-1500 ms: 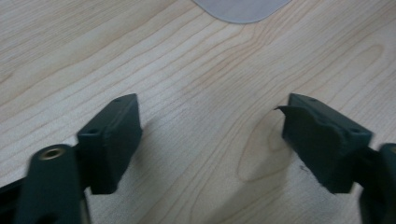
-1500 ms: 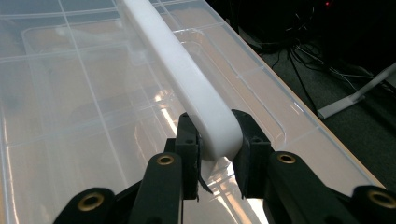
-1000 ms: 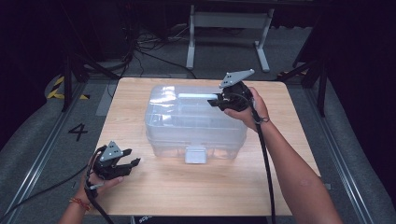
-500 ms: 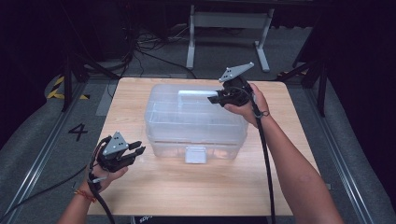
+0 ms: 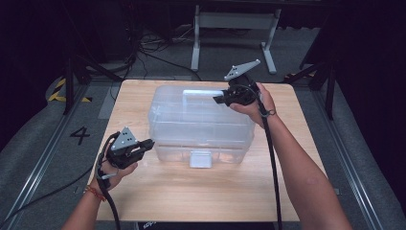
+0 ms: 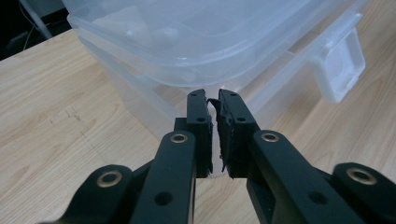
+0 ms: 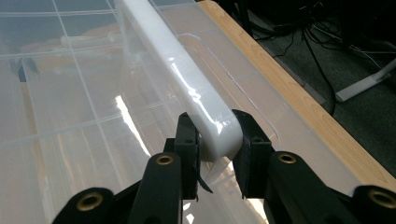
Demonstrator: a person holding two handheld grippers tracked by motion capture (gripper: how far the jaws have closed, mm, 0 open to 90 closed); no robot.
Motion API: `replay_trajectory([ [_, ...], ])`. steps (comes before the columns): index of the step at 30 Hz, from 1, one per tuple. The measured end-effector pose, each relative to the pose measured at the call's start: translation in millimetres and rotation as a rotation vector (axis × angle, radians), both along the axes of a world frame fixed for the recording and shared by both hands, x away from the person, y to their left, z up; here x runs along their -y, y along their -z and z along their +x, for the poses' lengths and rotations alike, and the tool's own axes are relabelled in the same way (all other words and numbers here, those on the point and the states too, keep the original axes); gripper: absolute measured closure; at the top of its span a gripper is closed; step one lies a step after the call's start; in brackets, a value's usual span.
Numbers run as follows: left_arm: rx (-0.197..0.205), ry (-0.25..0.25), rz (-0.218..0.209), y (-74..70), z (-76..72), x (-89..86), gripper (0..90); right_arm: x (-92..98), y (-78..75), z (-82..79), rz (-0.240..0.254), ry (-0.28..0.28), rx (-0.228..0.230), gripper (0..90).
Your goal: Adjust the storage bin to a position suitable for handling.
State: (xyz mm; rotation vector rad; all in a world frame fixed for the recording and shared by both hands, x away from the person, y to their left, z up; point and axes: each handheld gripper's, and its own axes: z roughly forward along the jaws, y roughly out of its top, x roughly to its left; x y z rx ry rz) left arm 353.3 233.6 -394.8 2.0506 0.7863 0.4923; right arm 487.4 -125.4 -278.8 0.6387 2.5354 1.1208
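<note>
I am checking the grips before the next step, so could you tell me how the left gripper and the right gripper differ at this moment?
The right gripper is shut on the white handle atop the clear box; the left gripper, whose jaws have just been closing, is shut with nothing between them. The right sits over the lid's far side; the left sits off the box's near left corner, above the table. Both are hand-held.

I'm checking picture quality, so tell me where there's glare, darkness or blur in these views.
High view: the room around the table is very dark, the clear plastic box is pale and low in contrast. Right gripper view: bright glare patches on the lid beside the white handle. Left gripper view: evenly lit, the box's near wall and latch slightly soft.
</note>
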Motion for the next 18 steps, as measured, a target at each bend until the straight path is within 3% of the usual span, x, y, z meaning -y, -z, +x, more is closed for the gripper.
replay_trajectory([
  [7,0.012,-0.014,-0.040,3.3,4.1,1.0,89.7,-0.4,-1.2,0.9,-0.003,0.004,0.009,73.3],
  [18,0.029,-0.023,-0.055,4.7,4.9,0.0,89.9,2.0,-2.3,-3.7,0.001,0.018,0.048,69.3],
])
